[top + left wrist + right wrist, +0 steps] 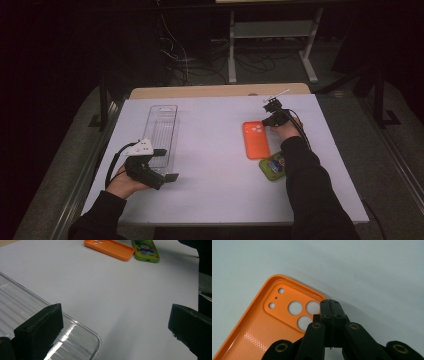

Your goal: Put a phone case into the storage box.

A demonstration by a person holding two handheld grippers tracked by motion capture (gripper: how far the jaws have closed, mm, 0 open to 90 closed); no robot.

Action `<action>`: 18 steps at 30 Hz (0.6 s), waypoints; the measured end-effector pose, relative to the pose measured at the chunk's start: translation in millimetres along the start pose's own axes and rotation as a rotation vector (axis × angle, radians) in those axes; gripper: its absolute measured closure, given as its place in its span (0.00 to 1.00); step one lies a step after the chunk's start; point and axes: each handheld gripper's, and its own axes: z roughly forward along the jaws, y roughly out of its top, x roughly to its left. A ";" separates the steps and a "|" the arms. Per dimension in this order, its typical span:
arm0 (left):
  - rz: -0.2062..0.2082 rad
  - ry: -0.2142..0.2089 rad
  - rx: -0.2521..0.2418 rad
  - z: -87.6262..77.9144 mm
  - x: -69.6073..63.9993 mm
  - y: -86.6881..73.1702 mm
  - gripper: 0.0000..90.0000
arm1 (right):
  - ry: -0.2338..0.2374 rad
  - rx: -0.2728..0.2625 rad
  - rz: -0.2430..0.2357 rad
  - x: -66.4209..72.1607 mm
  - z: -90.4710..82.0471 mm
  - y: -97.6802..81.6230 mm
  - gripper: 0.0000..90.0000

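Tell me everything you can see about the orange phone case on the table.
The orange phone case looks like glossy moulded plastic, lying flat with its hollow inside facing up, a raised rim all round. Its camera block has three large round holes and smaller ones beside them. It lies on the white table, close beside a green case. The shut right hand-held gripper is at its camera-end edge; contact cannot be told.

A fixed camera looks forward and down from above the person's side of the white table (210, 200), taking in the whole tabletop from some distance. The left gripper view sits low and close to the table, looking across it towards the orange phone case (109, 249) at the far side. The right gripper view hangs very near that orange phone case (269, 322), facing down onto its camera-hole end. All three views share this case.
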 end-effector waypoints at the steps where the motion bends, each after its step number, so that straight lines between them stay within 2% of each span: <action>1: 0.000 0.000 -0.002 0.3 -0.1 -0.2 0.00 | 0.003 -0.002 0.002 1.8 0.9 1.2 0.98; 6: 0.000 -0.001 0.001 -0.1 0.0 0.1 0.00 | 0.027 0.000 -0.005 9.1 5.0 6.8 0.98; 11: 0.001 0.000 0.002 -0.8 0.3 0.1 0.00 | 0.049 0.005 -0.052 25.0 12.2 16.3 0.98; 18: -0.013 0.000 -0.008 -1.5 -0.4 -0.3 0.00 | 0.061 -0.003 -0.067 29.9 13.5 20.0 0.98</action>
